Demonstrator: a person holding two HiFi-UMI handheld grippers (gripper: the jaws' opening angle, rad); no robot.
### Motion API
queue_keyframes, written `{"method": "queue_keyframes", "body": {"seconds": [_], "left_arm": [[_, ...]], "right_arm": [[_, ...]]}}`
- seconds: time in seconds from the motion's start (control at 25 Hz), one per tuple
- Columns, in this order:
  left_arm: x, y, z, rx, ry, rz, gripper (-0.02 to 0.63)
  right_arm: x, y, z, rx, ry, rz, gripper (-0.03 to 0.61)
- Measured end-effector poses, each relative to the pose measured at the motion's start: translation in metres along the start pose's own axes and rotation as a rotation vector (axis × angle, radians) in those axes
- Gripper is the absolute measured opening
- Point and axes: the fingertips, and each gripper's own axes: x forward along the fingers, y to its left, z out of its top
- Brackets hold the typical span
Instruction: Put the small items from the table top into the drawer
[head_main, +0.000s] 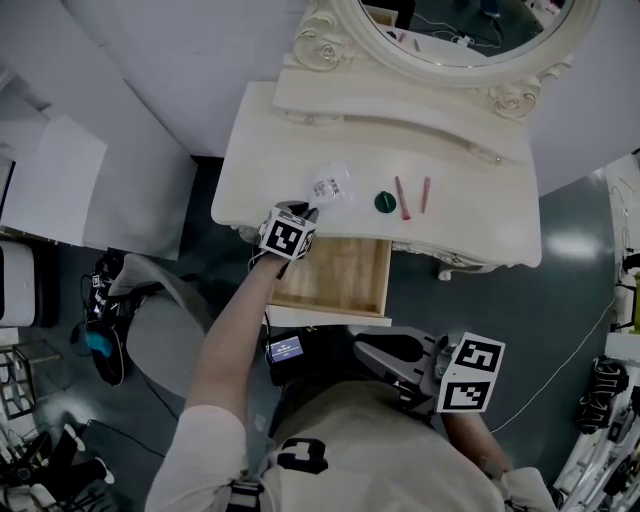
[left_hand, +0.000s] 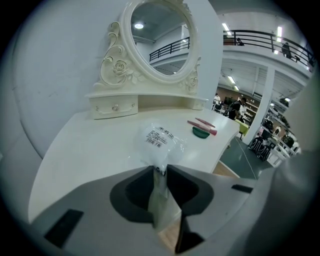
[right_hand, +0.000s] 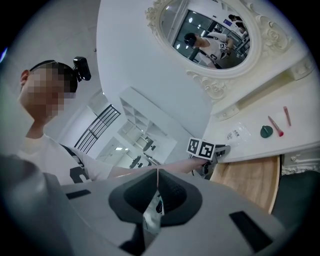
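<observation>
Clear plastic packet with a white barcode label (head_main: 331, 186) is resting near the front edge of the cream dressing-table surface (head_main: 470, 215), and we are grasping its near end in our left hand-held gripper (head_main: 305, 212). A round green cap (head_main: 385, 202) and two pink sticks (head_main: 402, 197) are lying just beside it. An open wooden drawer (head_main: 335, 275) is sitting below. Our right hand-held gripper (right_hand: 157, 172) is hovering clenched and empty by our body.

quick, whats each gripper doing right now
left gripper: closed on the clear plastic bag
right gripper: closed, holding nothing
</observation>
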Motion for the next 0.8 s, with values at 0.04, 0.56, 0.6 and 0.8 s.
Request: {"method": "queue_keyframes", "body": {"seconds": [0.04,0.56,0.6,0.8], "left_arm": [[-0.001,0.000,-0.001,-0.018,0.002,-0.005,0.130],[-0.025,-0.005,-0.006,-0.149,-0.030,-0.012,0.101],[-0.028,-0.006,-0.005,-0.158,-0.040,-0.013,0.100],[-0.044,-0.016,0.001,-0.205,-0.093,-0.021,0.098]], "right_arm": [[-0.001,0.001,0.000,-0.003,-0.001,-0.002,0.031],[-0.014,0.010,-0.007,-0.027,-0.022,-0.002,0.031],[-0.016,0.010,-0.007,-0.027,-0.025,-0.002,0.030],[-0.023,0.010,-0.010,-0.019,-0.034,0.009,0.031]]}}
